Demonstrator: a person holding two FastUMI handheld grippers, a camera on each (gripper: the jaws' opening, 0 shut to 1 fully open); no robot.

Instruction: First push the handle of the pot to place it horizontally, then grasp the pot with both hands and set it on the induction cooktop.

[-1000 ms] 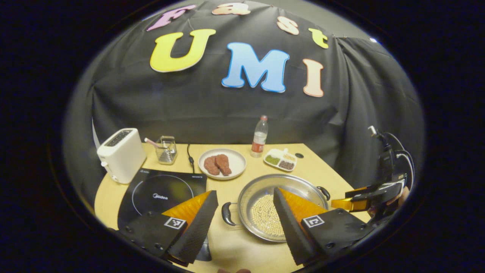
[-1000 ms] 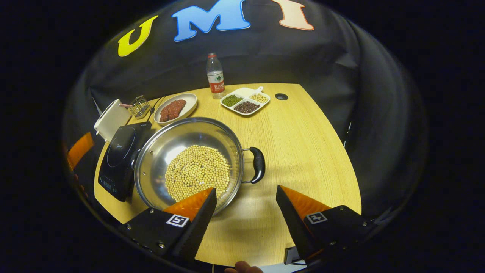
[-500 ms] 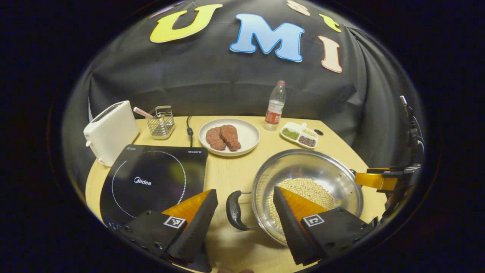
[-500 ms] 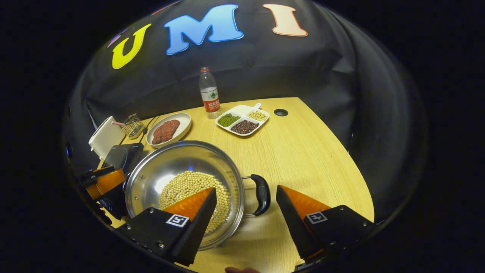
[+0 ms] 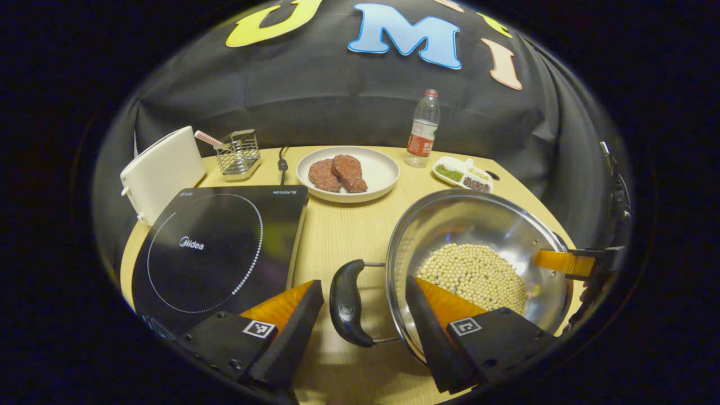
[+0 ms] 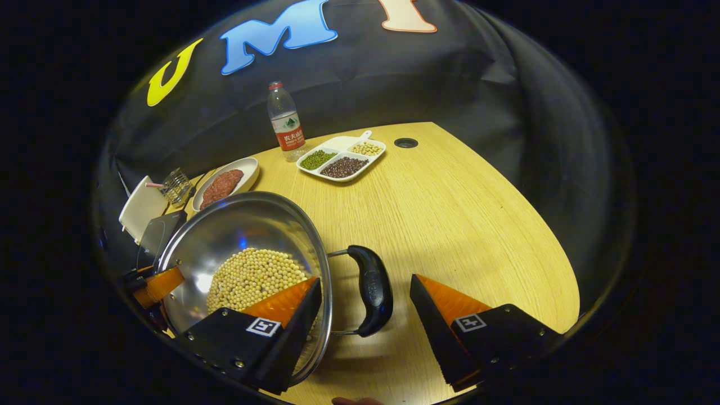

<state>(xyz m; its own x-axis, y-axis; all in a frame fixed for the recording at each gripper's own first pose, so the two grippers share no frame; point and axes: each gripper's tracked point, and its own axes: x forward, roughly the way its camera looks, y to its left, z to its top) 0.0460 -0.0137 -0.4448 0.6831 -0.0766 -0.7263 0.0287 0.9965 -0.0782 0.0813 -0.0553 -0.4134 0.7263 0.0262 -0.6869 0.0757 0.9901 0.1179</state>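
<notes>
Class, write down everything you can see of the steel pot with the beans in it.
The pot is a wide, shallow, shiny metal pan, seemingly steel, with no lid, holding a layer of pale round beans. It has two dark curved handles on thin metal brackets, one on each side. It sits upright on the wooden table, right of the induction cooktop. Each handle lies between an open gripper's fingers, left gripper and right gripper; neither grips yet.
</notes>
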